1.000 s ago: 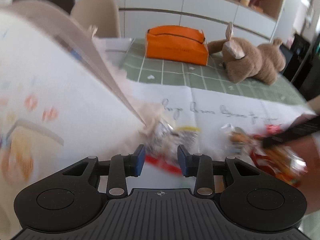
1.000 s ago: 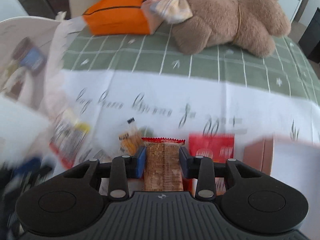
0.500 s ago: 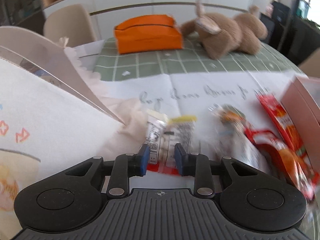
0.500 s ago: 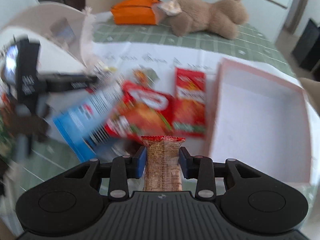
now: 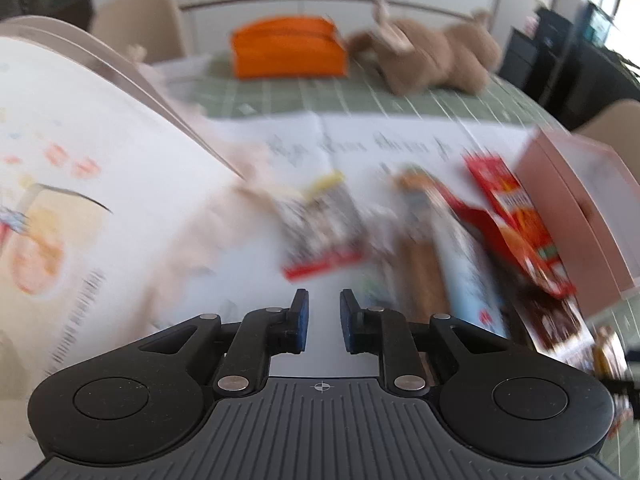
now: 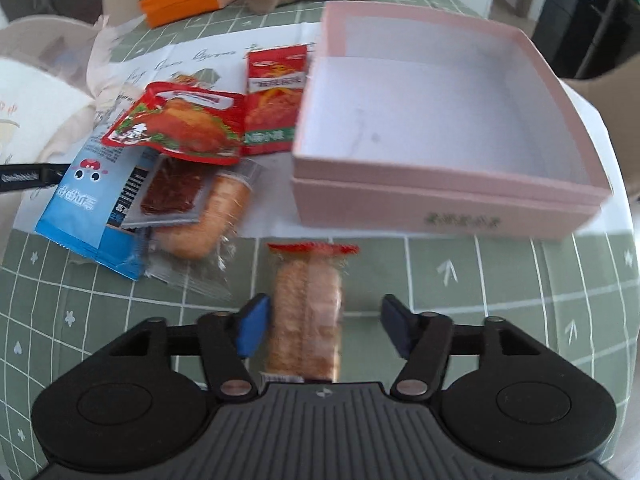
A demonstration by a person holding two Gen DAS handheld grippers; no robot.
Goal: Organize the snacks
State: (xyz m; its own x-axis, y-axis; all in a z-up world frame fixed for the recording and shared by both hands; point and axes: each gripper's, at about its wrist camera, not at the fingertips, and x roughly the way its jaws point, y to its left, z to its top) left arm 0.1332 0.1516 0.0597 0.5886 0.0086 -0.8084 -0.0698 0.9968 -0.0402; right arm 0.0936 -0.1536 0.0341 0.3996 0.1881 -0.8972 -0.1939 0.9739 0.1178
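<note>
Our right gripper (image 6: 322, 326) has just been opening its jaws, and they now stand wide with the biscuit packet (image 6: 306, 312) between them, its left edge just beside the left blue pad and the right pad clear of it, so nothing presses on it. Our left gripper (image 5: 323, 320) has its jaws drawn in as narrow as they go, with nothing between the pads. Ahead and to the right of the biscuit packet sits the pink box (image 6: 440, 208), open and bare inside, with small dark print on its front wall too blurred to read. To the left lies the snack heap: a blue packet (image 6: 80, 200) with a cartoon face and white characters, a red pouch (image 6: 180, 124) showing a roast chicken, a red sachet (image 6: 276, 100) with a white label band we cannot read, a clear pack of dark meat (image 6: 172, 192), and an orange roll (image 6: 216, 216) in clear wrap. The white paper (image 6: 192, 60) under them carries cursive script, illegible to us.
</note>
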